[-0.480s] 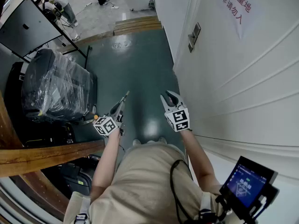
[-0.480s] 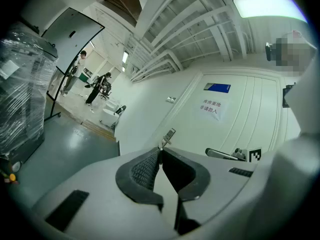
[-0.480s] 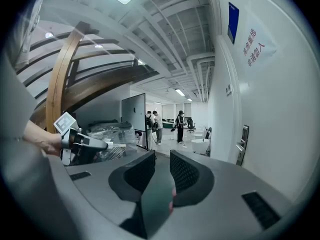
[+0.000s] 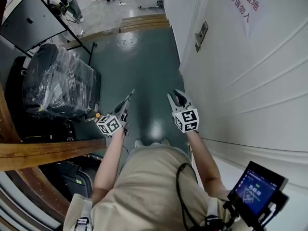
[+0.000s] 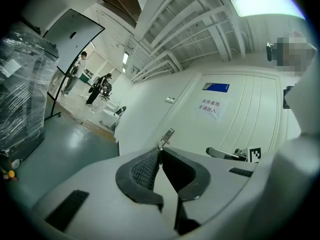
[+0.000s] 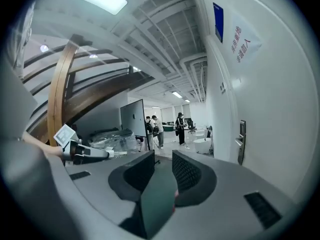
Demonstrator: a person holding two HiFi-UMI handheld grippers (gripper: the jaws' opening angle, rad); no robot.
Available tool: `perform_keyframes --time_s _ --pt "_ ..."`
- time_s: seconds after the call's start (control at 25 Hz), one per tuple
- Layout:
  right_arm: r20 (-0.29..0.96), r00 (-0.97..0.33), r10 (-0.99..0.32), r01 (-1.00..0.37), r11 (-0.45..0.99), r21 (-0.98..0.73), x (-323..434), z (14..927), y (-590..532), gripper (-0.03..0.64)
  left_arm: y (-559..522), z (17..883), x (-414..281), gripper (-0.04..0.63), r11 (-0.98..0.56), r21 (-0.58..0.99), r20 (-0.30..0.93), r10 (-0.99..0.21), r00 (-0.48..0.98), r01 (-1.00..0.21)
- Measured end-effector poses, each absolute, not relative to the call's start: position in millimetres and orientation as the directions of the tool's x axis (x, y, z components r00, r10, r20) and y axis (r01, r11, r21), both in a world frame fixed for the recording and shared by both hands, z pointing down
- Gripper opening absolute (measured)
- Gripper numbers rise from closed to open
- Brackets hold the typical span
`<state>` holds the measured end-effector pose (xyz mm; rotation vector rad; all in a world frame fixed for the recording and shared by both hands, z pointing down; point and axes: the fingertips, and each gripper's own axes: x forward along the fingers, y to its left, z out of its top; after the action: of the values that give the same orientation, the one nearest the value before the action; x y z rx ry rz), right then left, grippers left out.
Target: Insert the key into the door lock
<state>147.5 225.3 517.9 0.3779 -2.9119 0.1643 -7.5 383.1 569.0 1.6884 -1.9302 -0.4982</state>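
The door lock (image 4: 200, 35) is a narrow metal plate with a lever, set at the far edge of the white door (image 4: 250, 81) close to the frame. It is well ahead of both tools. No view shows the key clearly enough to pick it out.

The left gripper (image 4: 130, 95) is clenched. Its own view shows the ribbed pads meeting at the tips, aimed roughly at the lock plate. The head view shows only a thin point over the teal floor (image 4: 144, 66). The right gripper (image 4: 175, 98) is beside it, nearer the door, with its jaws apart and nothing between them. Its own view shows floor through the gap and the lock off to the right.

The door carries a notice (image 4: 244, 4) in red characters. Only the gripper views also show the blue sign (image 6: 218, 21) above it. At the left are a film-wrapped dark bulk (image 4: 55, 81) and a dark panel (image 4: 29, 28) on a stand, with people (image 6: 152, 129) standing far down the hall.
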Motion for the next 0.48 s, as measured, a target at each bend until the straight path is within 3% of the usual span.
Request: perform_keyframes --time_s 0.48 --pt "0.177 -0.962 -0.209 -0.225 0.972 -0.074 174.0 496.2 222.0 0.098 372.6 552.4 29.5 0.032 0.157 0.632 0.085 -0.987 -0.133 -0.758"
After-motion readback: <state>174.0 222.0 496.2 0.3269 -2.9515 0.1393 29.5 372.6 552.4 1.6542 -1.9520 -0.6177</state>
